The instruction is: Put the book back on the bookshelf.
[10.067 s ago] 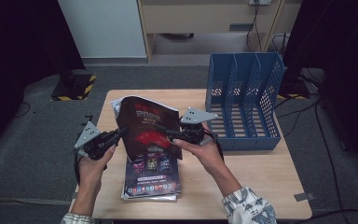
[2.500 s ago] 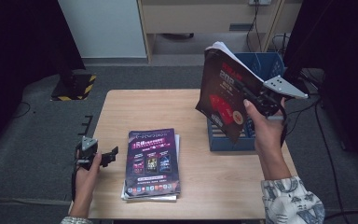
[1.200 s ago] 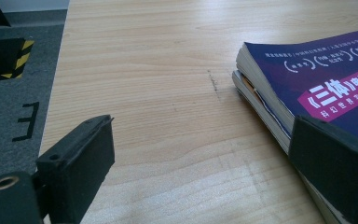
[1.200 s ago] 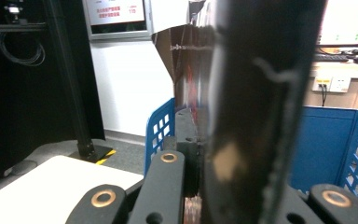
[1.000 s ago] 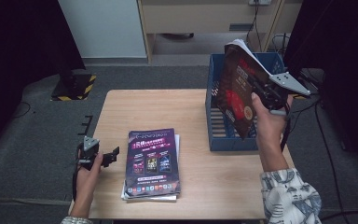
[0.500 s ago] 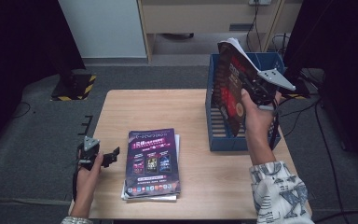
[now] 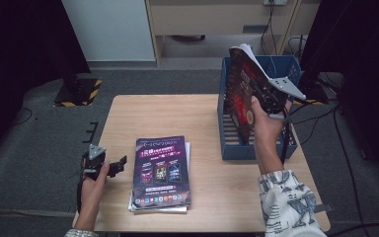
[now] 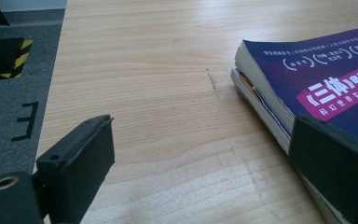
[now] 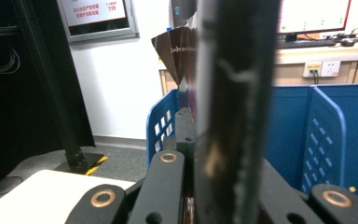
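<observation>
The right gripper (image 7: 262, 95) is clamped on a dark-covered magazine (image 7: 241, 94), holding it upright and slightly tilted above the blue file rack (image 7: 229, 148) at the table's far right; the magazine's lower edge hangs over the rack's left part, though which slot it is over cannot be told. In the right gripper view the magazine (image 9: 235, 112) stands edge-on between the closed jaws, with the rack's blue perforated walls (image 9: 161, 126) behind it. The left gripper (image 7: 109, 167) rests low at the near left edge of the wooden table (image 7: 153, 113), its jaws spread apart and holding nothing. Just beside it lies a stack of magazines (image 7: 161, 173) with a purple cover on top, flat on the table. In the left gripper view the stack (image 8: 307, 88) lies close to the gripper's right jaw, whose tip overlaps the stack's near edge, while bare tabletop (image 8: 158, 93) shows between the two jaws.
</observation>
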{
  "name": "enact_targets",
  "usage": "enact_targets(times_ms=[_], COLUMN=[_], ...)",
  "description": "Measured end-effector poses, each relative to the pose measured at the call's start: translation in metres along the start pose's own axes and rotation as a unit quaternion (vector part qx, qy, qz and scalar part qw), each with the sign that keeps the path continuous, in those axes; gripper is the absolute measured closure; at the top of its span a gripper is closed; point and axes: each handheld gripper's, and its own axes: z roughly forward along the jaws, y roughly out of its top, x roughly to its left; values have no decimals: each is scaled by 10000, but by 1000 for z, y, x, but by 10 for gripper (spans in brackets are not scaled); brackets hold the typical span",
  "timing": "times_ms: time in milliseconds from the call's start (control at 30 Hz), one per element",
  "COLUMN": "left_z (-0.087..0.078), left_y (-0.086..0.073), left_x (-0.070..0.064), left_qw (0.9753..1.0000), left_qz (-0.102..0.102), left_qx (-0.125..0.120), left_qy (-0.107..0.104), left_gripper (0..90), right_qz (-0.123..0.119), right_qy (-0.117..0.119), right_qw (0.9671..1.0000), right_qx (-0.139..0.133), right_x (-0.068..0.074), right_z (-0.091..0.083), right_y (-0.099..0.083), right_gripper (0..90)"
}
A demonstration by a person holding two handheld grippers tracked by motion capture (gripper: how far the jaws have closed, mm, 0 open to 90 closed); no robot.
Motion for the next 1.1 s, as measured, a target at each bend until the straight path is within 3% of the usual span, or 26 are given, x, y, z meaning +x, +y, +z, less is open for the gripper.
enact_targets(times_ms=[300,467,833,1100], left_z=[0,0,1,0], left_y=[0,0,0,0], left_x=[1,1,1,-1], left_qw=[10000,10000,10000,10000], left_qz=[-29,-22,-25,12], left_qx=[-21,-10,2,8], left_qy=[-12,-21,-17,-32], left_gripper=[66,66,66,66], right_qz=[45,104,114,70], right_qy=[-58,56,58,-60], right_qw=[10000,9999,9999,10000], right_qx=[-21,-30,-22,4], right_x=[-4,-4,-5,-6], right_z=[2,5,10,11], right_y=[-10,-18,-30,-35], right_gripper=[865,865,863,864])
